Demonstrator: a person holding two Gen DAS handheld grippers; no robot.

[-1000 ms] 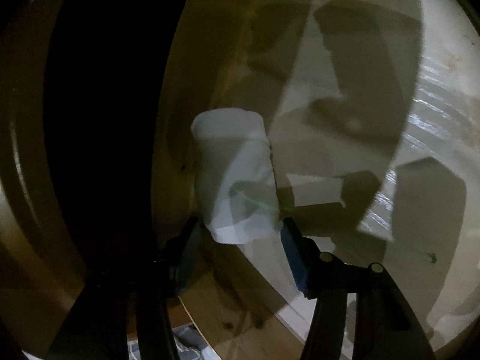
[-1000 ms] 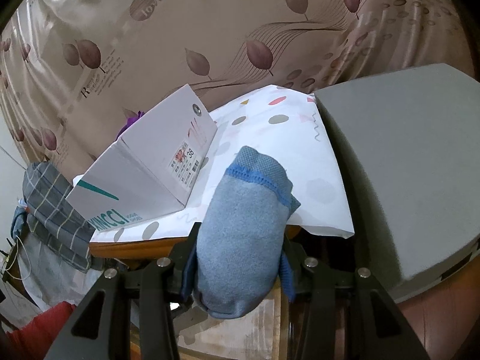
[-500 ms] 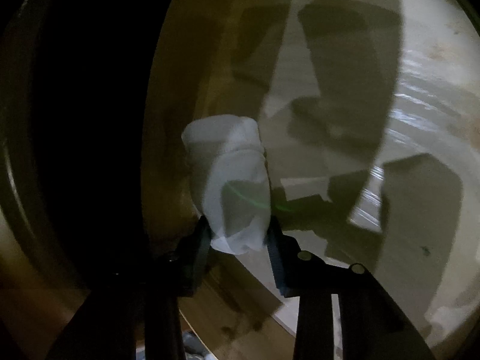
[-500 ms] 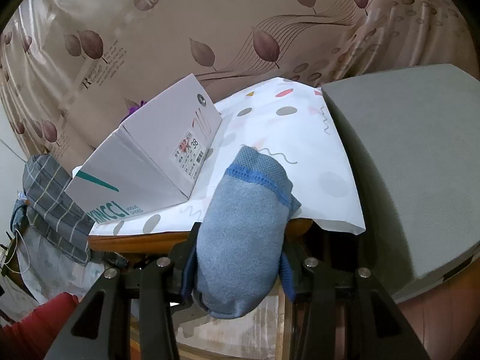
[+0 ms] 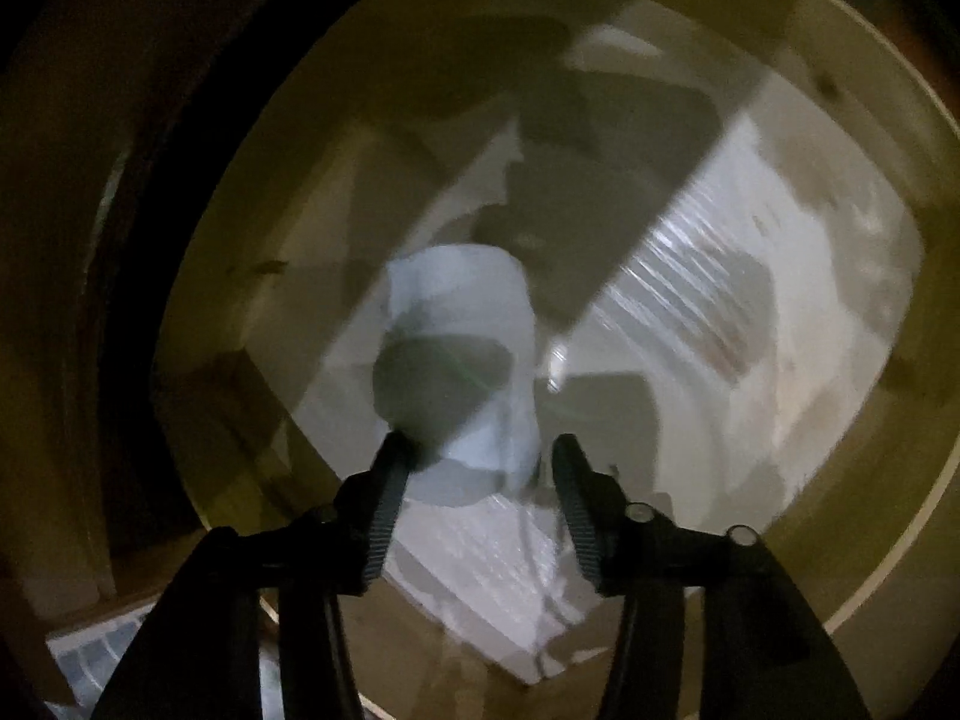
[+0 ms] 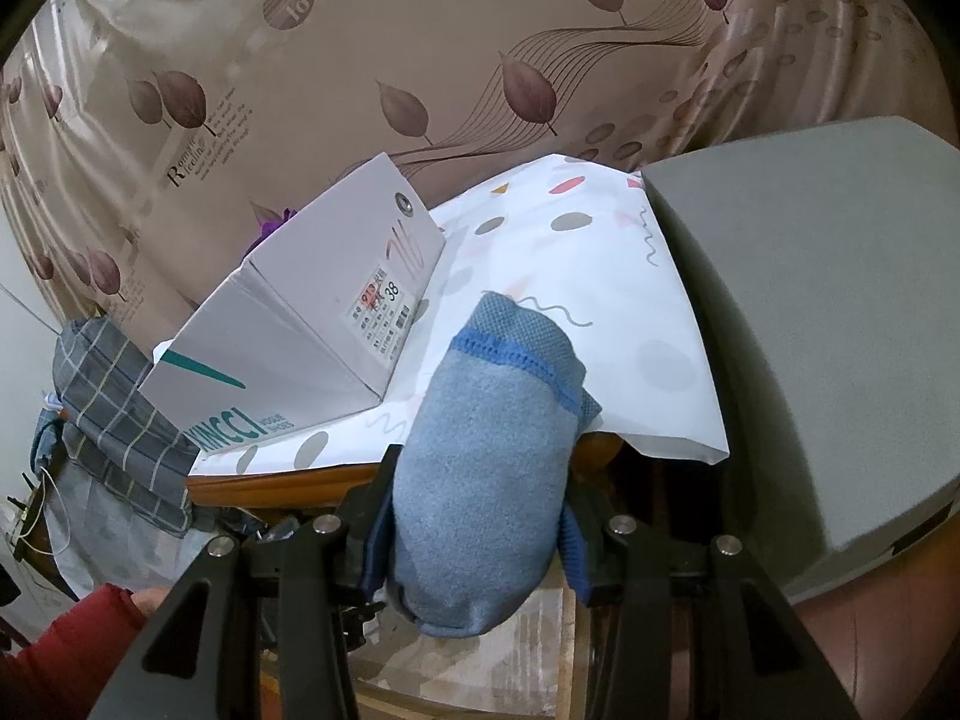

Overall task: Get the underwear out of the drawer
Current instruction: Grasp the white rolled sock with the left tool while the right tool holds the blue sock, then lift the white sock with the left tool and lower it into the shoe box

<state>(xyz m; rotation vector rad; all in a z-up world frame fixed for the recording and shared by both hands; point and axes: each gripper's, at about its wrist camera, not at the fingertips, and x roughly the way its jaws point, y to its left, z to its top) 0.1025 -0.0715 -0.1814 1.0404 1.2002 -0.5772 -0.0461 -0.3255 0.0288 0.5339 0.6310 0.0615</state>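
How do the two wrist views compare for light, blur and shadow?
Left wrist view: dim, motion-smeared, hard shadows crossing the drawer floor and the white roll. Right wrist view: evenly lit and sharp on the blue roll, with fisheye bending at the edges.

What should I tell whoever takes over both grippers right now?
Left gripper: jaws opening around the white rolled underwear, which lies between them in the dim drawer; right finger clear of it, so no firm grip.
Right gripper: shut on the blue rolled underwear, held out in front of the table.
Done: blue roll out.
Left: re-grip white roll, lift it out.
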